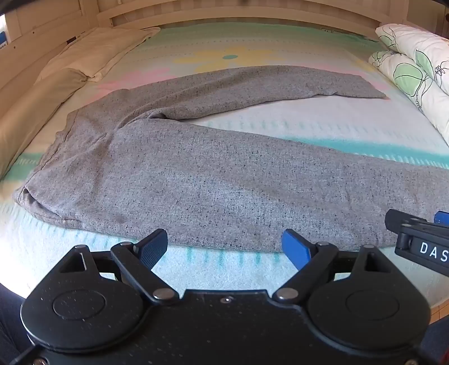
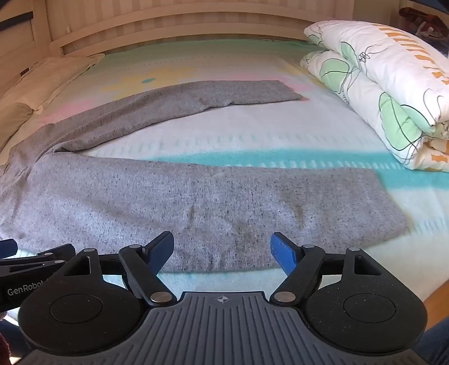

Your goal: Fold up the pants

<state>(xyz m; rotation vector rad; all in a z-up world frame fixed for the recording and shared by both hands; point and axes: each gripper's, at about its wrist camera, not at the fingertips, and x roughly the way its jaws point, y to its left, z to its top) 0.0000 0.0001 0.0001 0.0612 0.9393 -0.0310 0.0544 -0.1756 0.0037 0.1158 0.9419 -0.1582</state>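
**Q:** Where are the pants, and how do they lie?

**A:** The grey pants (image 1: 179,174) lie flat on the bed (image 1: 308,126), legs spread in a V. The waistband (image 1: 47,157) is at the left. The near leg (image 2: 213,207) runs along the bed's front edge; the far leg (image 2: 157,106) angles away toward the headboard (image 2: 179,25). Laid open like this, both legs and their hems can be reached, so either leg could be brought over the other.

**Q:** What are the two tools doing?

**A:** The left hand-held gripper (image 1: 224,245) hangs over the near edge of the near leg, closer to the waist, with its jaws spread wide and nothing between them. The right hand-held gripper (image 2: 221,248) hangs over the same edge, closer to the hem (image 2: 393,202), likewise spread and empty. Both tilt downward toward the cloth. Neither pad is seen touching the fabric.

**Q:** Why side by side along one edge?

**A:** Probably so that two grips, set apart along the leg, can lift it evenly without sagging in the middle. No fold has been made yet.

**Q:** What else is on the bed?

**A:** A folded flowered quilt (image 2: 387,84) at the right and a cream pillow (image 1: 95,53) at the far left, both apart from the pants.
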